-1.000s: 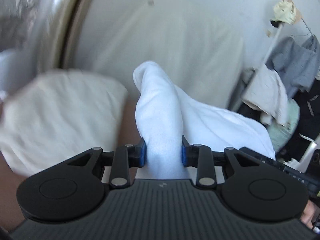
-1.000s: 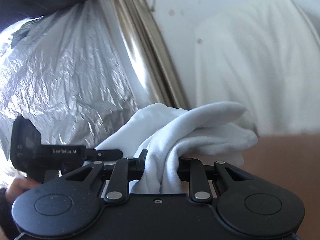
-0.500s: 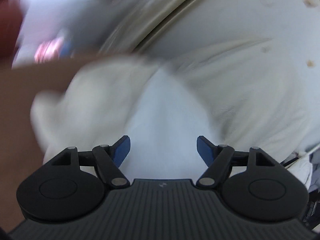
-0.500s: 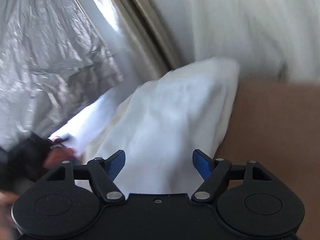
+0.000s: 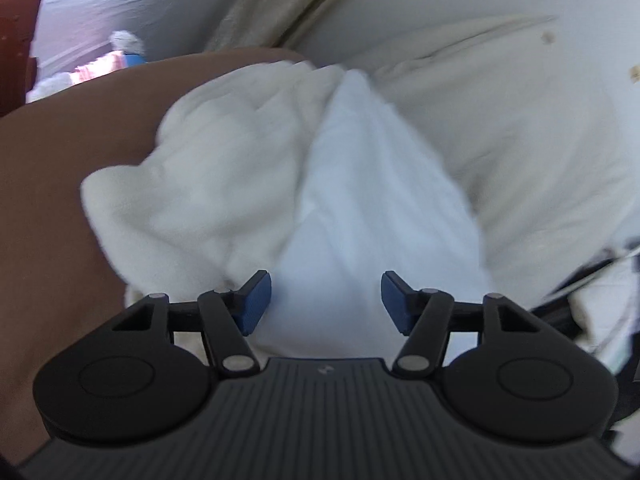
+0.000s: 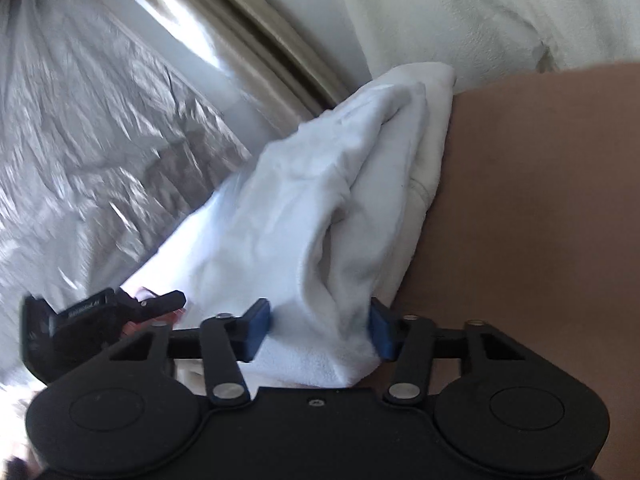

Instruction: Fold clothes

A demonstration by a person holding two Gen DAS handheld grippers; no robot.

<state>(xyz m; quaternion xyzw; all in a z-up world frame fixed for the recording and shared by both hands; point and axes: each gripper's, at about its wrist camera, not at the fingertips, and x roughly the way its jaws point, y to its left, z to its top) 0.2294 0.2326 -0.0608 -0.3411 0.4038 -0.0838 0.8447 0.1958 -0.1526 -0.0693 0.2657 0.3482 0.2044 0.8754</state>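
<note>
Step in hand, as judged: release after a fold, both ends of the garment being set down.

Left wrist view: left hand-held gripper (image 5: pixel 326 302) has its blue pads (image 5: pixel 254 300) standing apart, clear of the cloth on both sides. The white garment (image 5: pixel 360 200) runs up from between them toward frame centre, lying bunched on the brown surface (image 5: pixel 60 208). Jaws are closing slightly, not gripping. A cream pillow (image 5: pixel 520 140) lies behind at upper right, touching the garment's far end.

Right wrist view: right hand-held gripper (image 6: pixel 320 330) also has fabric between its pads. The white garment (image 6: pixel 320 200) fills the gap; the right pad looks to be touching the cloth, the left one sits just beside it. Jaws are closing; no firm pinch seen. The garment lies along the left edge of the brown surface (image 6: pixel 540 220), crinkled silver foil (image 6: pixel 100 140) at frame left. The other gripper shows at lower left.

The 2 layers look lumpy, not flat.

Next move calls for: either backing both grippers off the cloth without dragging it, or re-pinching an edge to smooth and make a further fold. Risk: pads snagging the soft fleece on withdrawal.
</note>
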